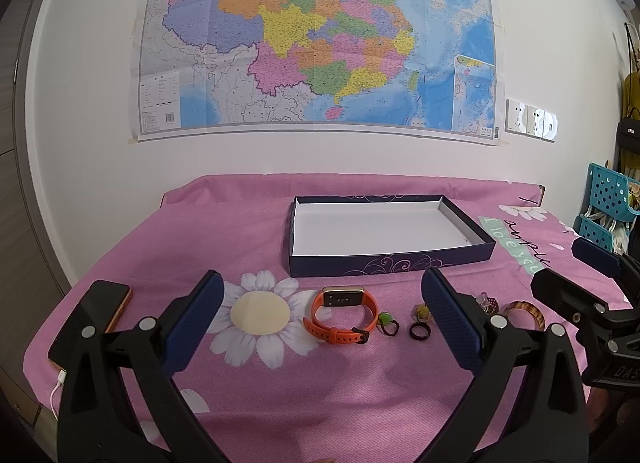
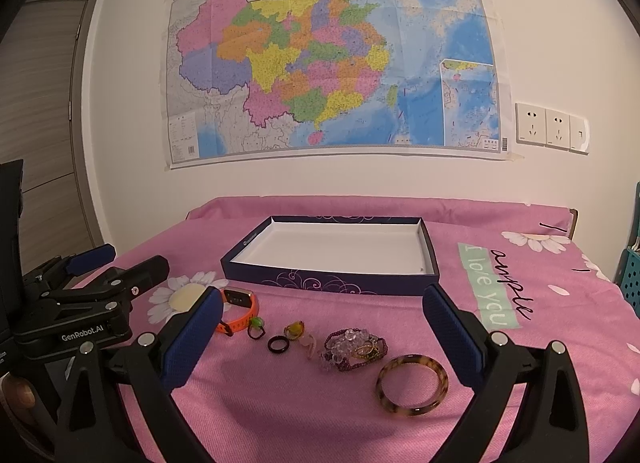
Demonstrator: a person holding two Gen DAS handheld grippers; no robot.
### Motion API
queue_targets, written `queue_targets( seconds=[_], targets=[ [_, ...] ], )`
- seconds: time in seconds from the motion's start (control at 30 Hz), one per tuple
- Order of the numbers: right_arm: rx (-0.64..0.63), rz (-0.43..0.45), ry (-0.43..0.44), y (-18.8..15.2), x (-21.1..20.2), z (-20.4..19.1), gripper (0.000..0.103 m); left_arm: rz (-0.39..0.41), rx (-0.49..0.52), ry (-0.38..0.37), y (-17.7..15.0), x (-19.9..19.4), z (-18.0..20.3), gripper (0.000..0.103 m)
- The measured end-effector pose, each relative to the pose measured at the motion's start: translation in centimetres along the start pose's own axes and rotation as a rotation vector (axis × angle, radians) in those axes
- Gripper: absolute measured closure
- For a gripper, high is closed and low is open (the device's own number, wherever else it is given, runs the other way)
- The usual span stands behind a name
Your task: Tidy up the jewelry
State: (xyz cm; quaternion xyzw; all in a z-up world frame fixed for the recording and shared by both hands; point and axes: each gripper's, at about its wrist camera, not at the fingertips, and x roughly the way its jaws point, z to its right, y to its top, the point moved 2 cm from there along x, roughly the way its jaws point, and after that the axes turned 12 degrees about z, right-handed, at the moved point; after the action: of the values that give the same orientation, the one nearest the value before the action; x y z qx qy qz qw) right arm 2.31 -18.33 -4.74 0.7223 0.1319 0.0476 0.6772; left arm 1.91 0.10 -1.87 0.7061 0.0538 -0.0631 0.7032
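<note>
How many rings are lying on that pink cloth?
3: a green-stone ring beside the orange watch, a plain dark ring nearer the camera, and a yellow-stone ring behind it. The bead pile may hide more.

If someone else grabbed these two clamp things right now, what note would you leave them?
Left gripper: jaws open, empty, hovering over the orange watch.
Right gripper: jaws open, empty, over the bead bracelets and tortoiseshell bangle.
Rings lie between them, in a row on the pink cloth.
The box behind holds nothing.
Done: nothing. Left: move every piece into the box.
</note>
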Motion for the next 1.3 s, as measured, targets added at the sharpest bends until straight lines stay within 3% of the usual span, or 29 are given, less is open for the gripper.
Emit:
queue_targets(
  seconds=[1.3],
  targets=[
    [0.008,-0.005,0.004,-0.05,0.08,0.16,0.006,0.000,0.001,-0.001,0.07,0.04,0.10,0.006]
  ],
)
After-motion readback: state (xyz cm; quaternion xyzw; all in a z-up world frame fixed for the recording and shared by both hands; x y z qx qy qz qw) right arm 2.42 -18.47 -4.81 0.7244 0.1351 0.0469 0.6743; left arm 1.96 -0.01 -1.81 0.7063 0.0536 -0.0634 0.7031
